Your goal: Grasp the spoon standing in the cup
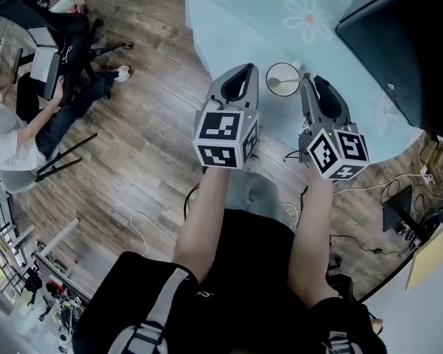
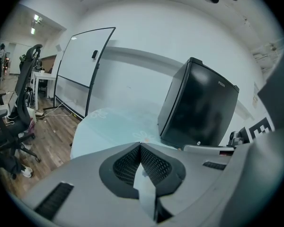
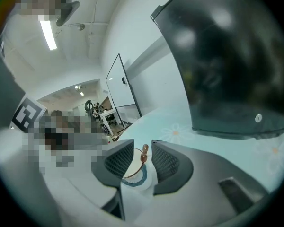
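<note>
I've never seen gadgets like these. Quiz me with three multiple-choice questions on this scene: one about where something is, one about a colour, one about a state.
1. Where does the cup stand?
A) on a chair seat
B) on the table, between the left gripper and the right gripper
C) on a shelf

2. What colour is the table's surface?
A) red
B) black
C) pale blue

3. How do the right gripper's jaws stand?
A) apart, with the spoon between them
B) shut on the cup's rim
C) shut on nothing

Answers: 1 B, as the head view shows. 2 C, pale blue with white flowers. 3 A, since the right gripper view shows a gap on each side of the spoon's handle.
</note>
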`<state>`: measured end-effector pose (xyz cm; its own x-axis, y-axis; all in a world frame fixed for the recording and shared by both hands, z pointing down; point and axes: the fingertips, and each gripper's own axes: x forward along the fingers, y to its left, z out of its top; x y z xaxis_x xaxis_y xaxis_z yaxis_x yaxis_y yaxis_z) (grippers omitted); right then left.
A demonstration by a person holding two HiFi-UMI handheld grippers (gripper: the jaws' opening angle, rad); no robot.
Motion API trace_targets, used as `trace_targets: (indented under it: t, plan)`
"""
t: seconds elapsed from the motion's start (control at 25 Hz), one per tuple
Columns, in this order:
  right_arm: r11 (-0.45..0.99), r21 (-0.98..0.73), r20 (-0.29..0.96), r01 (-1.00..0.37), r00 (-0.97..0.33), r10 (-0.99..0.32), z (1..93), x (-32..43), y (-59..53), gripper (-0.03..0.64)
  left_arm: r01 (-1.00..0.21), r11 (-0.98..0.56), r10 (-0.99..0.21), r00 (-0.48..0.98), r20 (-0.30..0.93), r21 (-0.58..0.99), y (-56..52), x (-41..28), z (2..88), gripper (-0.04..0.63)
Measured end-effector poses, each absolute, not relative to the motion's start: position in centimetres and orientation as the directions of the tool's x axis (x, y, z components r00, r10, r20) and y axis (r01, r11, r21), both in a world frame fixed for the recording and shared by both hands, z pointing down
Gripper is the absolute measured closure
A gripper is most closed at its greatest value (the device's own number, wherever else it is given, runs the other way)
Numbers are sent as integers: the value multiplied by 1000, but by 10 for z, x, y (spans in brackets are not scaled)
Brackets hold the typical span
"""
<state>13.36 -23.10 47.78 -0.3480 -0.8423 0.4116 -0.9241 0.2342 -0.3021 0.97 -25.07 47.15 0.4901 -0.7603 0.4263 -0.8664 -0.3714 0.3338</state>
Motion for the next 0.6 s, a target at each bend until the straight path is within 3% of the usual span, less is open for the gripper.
trace_targets:
  t: [0.52,0.6]
  plan:
    - [222,-350,432,-910,-368,-823,506,125,-239,496,-855,-392,-731,513,450,339,-261,20,486,594]
    - [219,-350,433,-911,-364,-825,507,123,-240,526,-853,-396,-729,517,450,339,-262,20,487,594]
